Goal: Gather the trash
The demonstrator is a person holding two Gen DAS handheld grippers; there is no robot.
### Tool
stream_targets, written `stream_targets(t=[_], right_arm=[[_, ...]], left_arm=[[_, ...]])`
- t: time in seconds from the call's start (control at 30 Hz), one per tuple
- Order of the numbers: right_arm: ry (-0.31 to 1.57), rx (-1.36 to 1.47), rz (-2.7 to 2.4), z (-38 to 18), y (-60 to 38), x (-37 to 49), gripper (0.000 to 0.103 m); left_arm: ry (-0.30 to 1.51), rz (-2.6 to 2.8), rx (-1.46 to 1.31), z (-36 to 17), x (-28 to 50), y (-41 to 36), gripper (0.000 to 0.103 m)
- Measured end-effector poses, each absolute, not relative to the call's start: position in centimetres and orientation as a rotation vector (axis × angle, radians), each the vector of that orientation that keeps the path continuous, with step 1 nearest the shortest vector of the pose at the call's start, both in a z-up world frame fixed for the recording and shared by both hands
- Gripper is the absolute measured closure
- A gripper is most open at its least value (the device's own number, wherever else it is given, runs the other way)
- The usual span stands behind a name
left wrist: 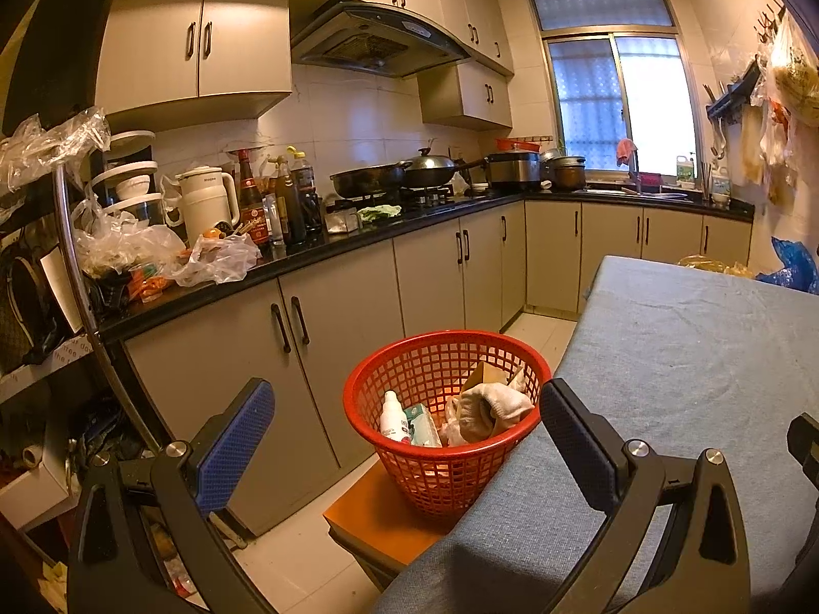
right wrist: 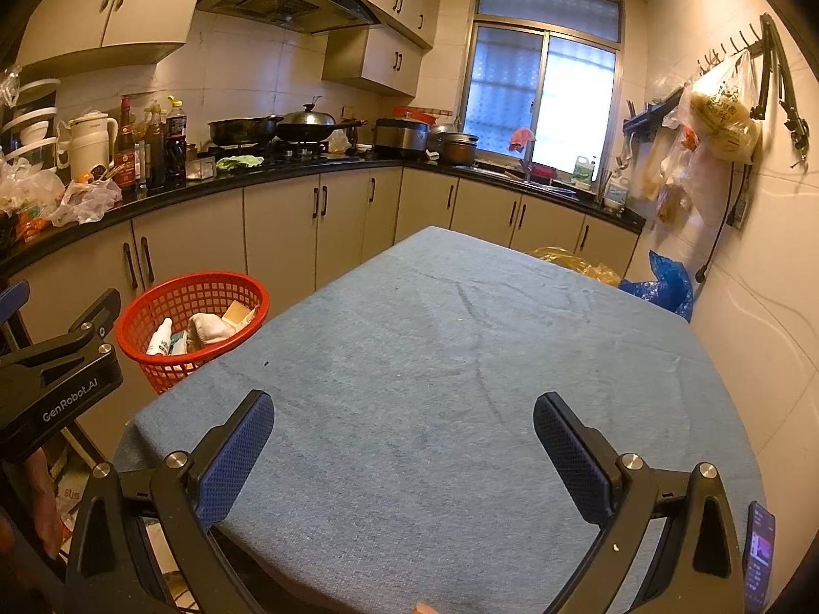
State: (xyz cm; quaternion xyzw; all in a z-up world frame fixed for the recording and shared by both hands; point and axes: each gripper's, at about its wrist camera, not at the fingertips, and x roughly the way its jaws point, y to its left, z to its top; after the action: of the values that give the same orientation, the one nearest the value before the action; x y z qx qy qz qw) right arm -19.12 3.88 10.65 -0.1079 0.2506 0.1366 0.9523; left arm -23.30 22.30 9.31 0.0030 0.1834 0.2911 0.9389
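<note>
Table point(right wrist: 435, 358) bare; red basket point(left wrist: 440, 358) holds trash. Left gripper point(left wrist: 404, 419) and right gripper point(right wrist: 404, 430) fingers apart, empty. Collection appears finished; next, check for stray items.

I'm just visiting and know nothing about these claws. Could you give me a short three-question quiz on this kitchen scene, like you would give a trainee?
1. True or false: the right claw is holding a piece of trash.
2. Where does the red basket stand? A) on the counter B) on an orange stool beside the table C) on the table
3. Name one thing lying in the basket.

Key:
1. False. Both it and the left claw are open and empty.
2. B.
3. A white bottle, for one; a white sock and a carton are there too.
</note>
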Motion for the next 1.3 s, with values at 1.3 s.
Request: stream_targets(t=[1.3], right_arm=[[0.649,-0.067,0.004,7.3,-7.4,-11.2,0.000]], left_arm=[[0.488,0.276,0.068,8.2,-14.1,13.0,0.000]])
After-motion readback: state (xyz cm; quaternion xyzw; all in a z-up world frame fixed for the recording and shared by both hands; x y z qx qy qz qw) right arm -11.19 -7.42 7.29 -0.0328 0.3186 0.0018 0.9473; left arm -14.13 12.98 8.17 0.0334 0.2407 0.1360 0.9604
